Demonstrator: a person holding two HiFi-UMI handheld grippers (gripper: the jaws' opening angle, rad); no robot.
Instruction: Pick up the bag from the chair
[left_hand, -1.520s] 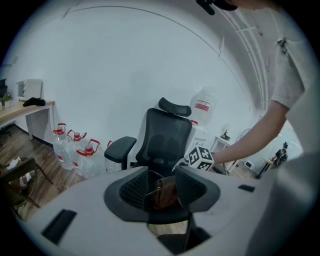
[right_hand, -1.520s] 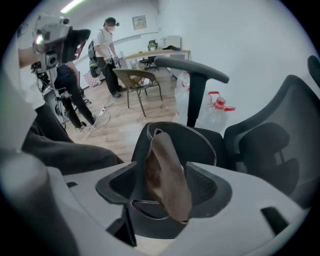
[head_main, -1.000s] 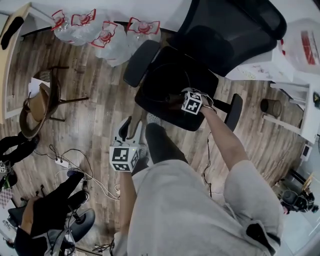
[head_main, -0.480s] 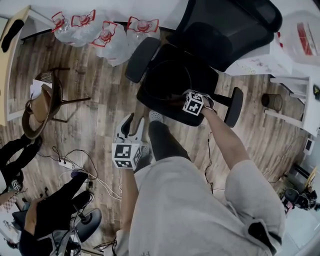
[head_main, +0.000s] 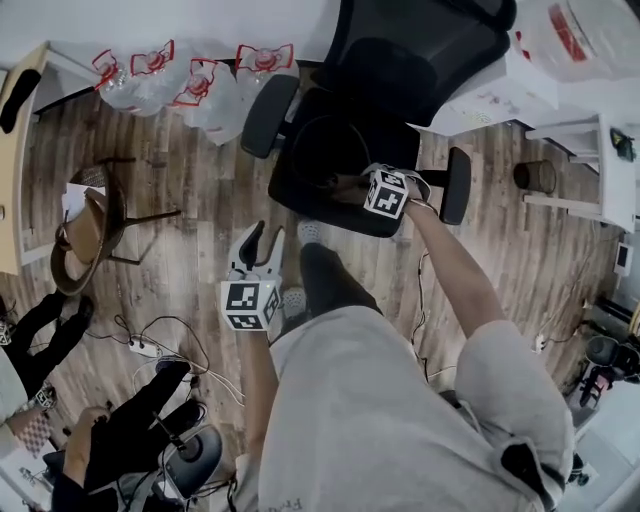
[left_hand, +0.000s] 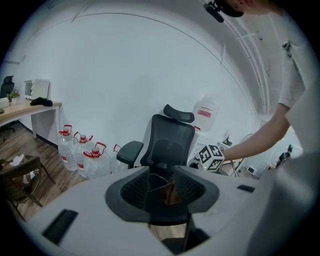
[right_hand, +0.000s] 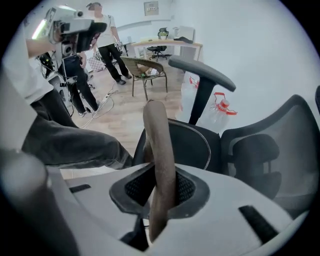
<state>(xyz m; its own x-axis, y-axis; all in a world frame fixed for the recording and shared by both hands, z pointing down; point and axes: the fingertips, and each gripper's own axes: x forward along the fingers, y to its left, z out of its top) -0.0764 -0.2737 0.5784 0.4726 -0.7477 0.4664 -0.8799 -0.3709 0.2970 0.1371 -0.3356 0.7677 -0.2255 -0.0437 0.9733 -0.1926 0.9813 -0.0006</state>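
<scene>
A black bag (head_main: 328, 152) with a thin pale rim lies on the seat of the black office chair (head_main: 372, 75). Its brown strap (right_hand: 159, 150) rises from the seat and runs between the jaws of my right gripper (head_main: 352, 189), which is shut on it near the seat's front edge. The same strap (left_hand: 172, 192) shows small and reddish-brown in the left gripper view. My left gripper (head_main: 258, 243) hovers over the floor in front of the chair, apart from it. It stands open with nothing between its jaws and points at the chair (left_hand: 168, 141).
Several water bottles (head_main: 190, 80) stand against the wall left of the chair. A wooden chair (head_main: 90, 225) is at the left, cables (head_main: 160, 340) lie on the floor, and another person (head_main: 130, 440) is at the lower left. White furniture (head_main: 590, 130) stands at the right.
The head view has drifted, so the chair sits a little higher and further left. My right gripper keeps its hold on the strap. The left gripper has barely moved.
</scene>
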